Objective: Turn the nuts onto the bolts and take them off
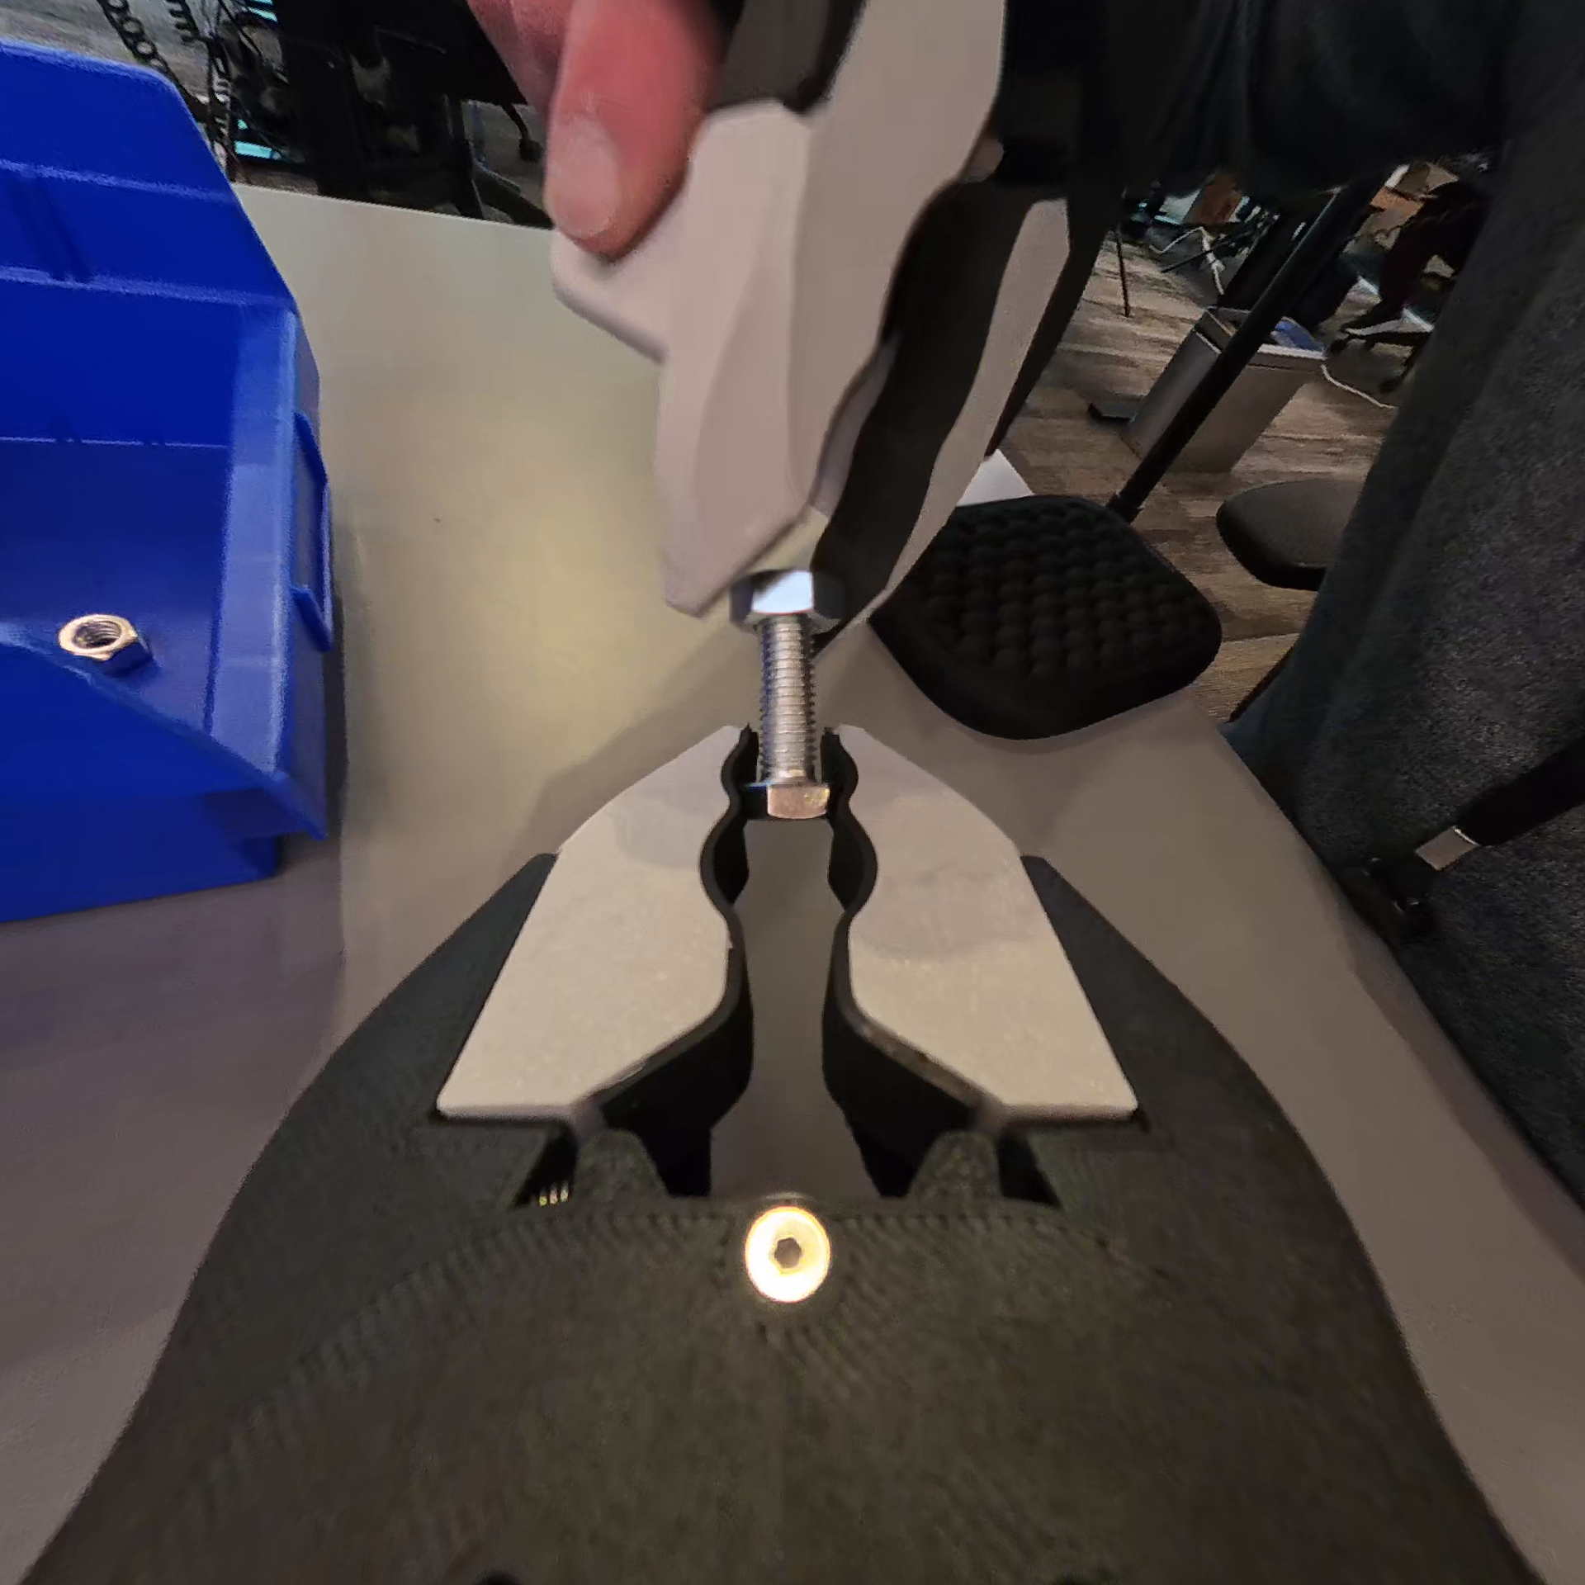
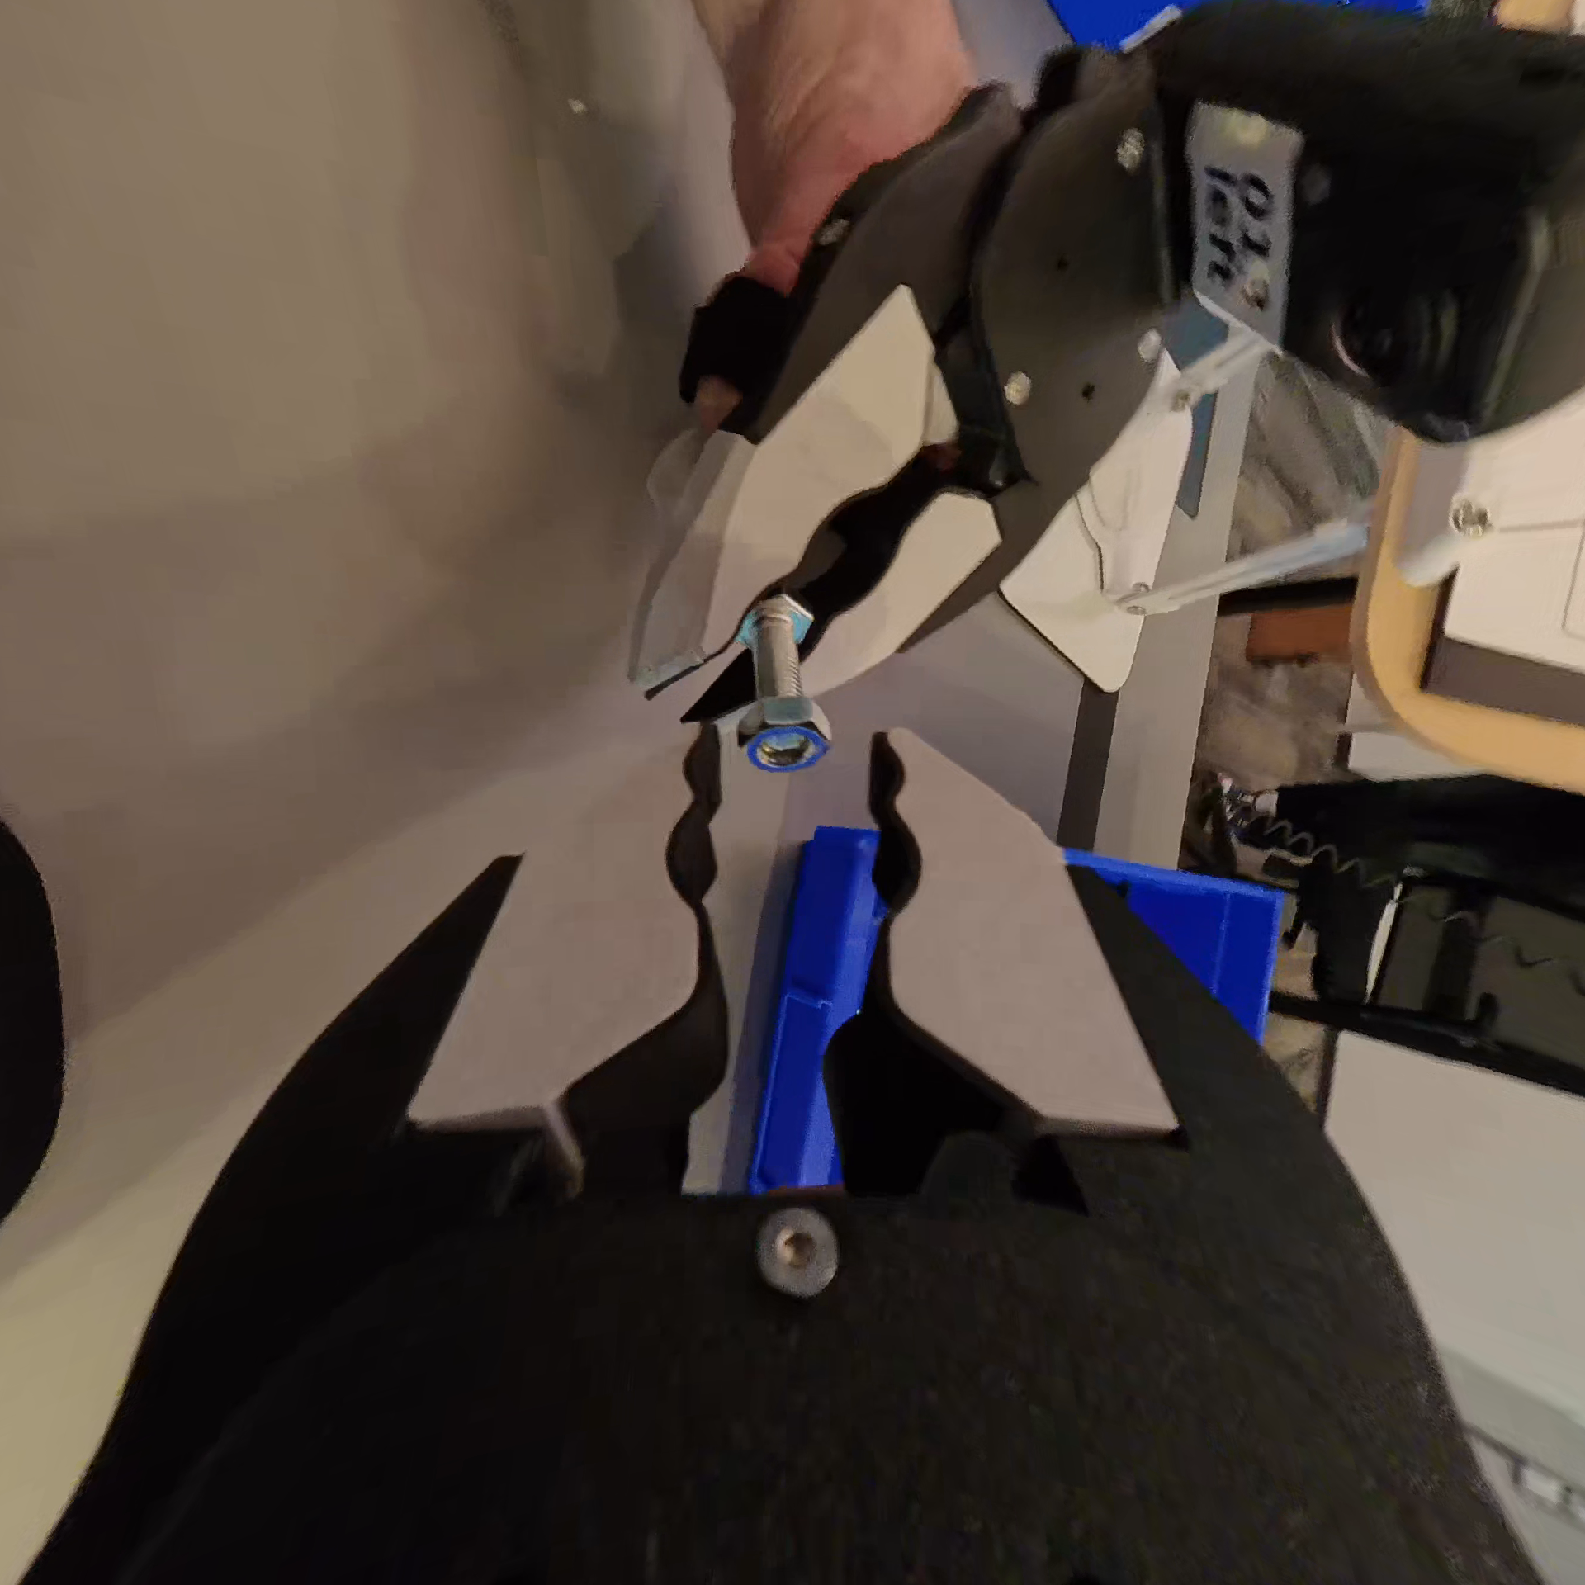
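Layout of bolt, nuts, grippers and bin above the table.
The left gripper (image 1: 785, 793) holds the bolt (image 1: 782, 716) by its head, shank pointing away; a nut (image 1: 785, 596) sits at the far end, where the right gripper (image 1: 772, 592) meets it from beyond. The bin (image 1: 146, 480) stands to the left on the table (image 1: 480, 480), a second nut (image 1: 101, 645) resting on it.
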`<state>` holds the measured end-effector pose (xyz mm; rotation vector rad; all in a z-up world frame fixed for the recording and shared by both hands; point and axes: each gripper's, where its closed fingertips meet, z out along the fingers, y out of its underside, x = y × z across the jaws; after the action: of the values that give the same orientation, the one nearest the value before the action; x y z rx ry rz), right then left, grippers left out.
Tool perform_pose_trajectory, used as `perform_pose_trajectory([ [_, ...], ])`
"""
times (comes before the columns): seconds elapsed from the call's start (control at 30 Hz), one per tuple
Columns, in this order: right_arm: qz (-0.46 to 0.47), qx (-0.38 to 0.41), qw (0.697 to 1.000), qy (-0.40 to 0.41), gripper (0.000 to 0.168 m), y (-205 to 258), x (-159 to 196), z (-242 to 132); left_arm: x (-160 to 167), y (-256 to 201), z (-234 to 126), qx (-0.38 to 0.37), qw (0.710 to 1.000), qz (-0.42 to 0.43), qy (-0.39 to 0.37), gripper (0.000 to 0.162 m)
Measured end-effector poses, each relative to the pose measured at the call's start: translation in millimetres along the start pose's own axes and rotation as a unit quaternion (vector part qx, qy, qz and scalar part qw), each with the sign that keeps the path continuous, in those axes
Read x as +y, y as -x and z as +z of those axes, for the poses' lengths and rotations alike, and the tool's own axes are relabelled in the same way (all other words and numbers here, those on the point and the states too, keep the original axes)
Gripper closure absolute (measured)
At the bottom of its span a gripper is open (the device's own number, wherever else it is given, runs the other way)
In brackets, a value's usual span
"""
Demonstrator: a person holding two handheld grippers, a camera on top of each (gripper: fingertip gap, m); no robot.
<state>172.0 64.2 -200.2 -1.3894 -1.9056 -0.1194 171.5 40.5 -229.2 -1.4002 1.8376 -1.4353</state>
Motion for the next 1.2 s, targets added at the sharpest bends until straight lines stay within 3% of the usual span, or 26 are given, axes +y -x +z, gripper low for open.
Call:
perform_pose_trajectory([
  [0.17, 0.192, -0.014, 0.98, -0.056, 0.129, -8, -1, -10, -3, 7, -4, -0.028, 1.0, 0.012, -0.001, 0.147],
  [0.27, 0.341, -0.058, 0.933, -0.1, 0.131, -6, -2, -11, -4, 9, -5, -0.05, 0.998, 0.026, 0.005, 0.148],
  [0.37, 0.471, -0.106, 0.864, -0.145, 0.135, -4, -5, -10, -5, 10, -3, -0.061, 0.998, 0.034, 0.007, 0.147],
  [0.43, 0.509, -0.121, 0.84, -0.147, 0.136, 0, -3, -6, -6, 10, -2, -0.066, 0.997, 0.038, 0.009, 0.147],
  [0.57, 0.532, -0.136, 0.821, -0.152, 0.146, 4, -4, -2, -5, 11, -2, -0.074, 0.996, 0.042, 0.013, 0.147],
  [0.67, 0.511, -0.131, 0.836, -0.151, 0.15, 4, -5, -1, -5, 11, -3, -0.069, 0.997, 0.036, 0.012, 0.148],
  [0.77, 0.439, -0.114, 0.881, -0.13, 0.15, 4, -6, -1, -3, 9, -2, -0.059, 0.998, 0.032, 0.015, 0.148],
  [0.87, 0.26, -0.062, 0.961, -0.071, 0.15, 5, -2, 0, -2, 5, -2, -0.037, 0.999, 0.021, 0.01, 0.148],
  [0.93, 0.123, -0.029, 0.992, -0.028, 0.15, 5, 0, 0, 0, 3, 0, -0.024, 1.0, 0.015, 0.013, 0.148],
  [1.07, -0.045, 0.002, 0.999, 0.02, 0.15, 3, 0, 0, 4, 1, 3, -0.01, 1.0, 0.007, 0.014, 0.148],
  [1.2, -0.043, 0.005, 0.999, 0.018, 0.15, -1, 0, 0, 0, 2, 0, -0.013, 1.0, 0.006, 0.006, 0.148],
])
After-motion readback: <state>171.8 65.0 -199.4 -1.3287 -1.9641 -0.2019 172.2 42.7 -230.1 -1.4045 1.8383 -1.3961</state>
